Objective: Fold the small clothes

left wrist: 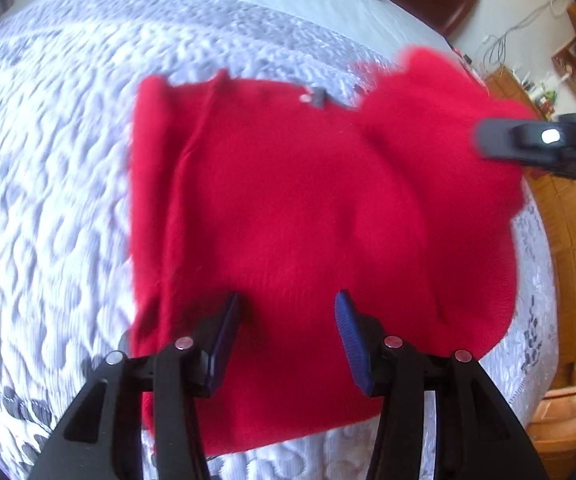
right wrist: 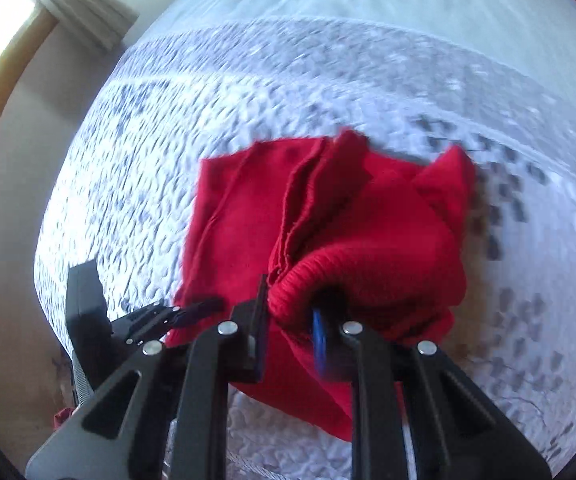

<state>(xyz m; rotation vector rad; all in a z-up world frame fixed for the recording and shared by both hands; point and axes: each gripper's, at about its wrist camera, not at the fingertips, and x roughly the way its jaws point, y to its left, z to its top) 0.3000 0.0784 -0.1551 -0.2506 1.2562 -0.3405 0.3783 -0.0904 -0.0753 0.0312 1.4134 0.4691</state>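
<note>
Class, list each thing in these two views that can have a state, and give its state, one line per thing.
red garment: partly folded, lying on the bed, right edge lifted
left gripper: open, over the garment
right gripper: shut on the garment's ribbed hem
bedspread: spread under the garment

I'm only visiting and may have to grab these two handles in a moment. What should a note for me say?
Left gripper: open, over the red garment, holding nothing.
Right gripper: shut on the garment's ribbed edge, lifting that side.
The garment lies on the white and grey bedspread, partly bunched, one side flat.
Done: some layers seem already folded.
Left: probably carry the held side across, lay it down, smooth it.
</note>
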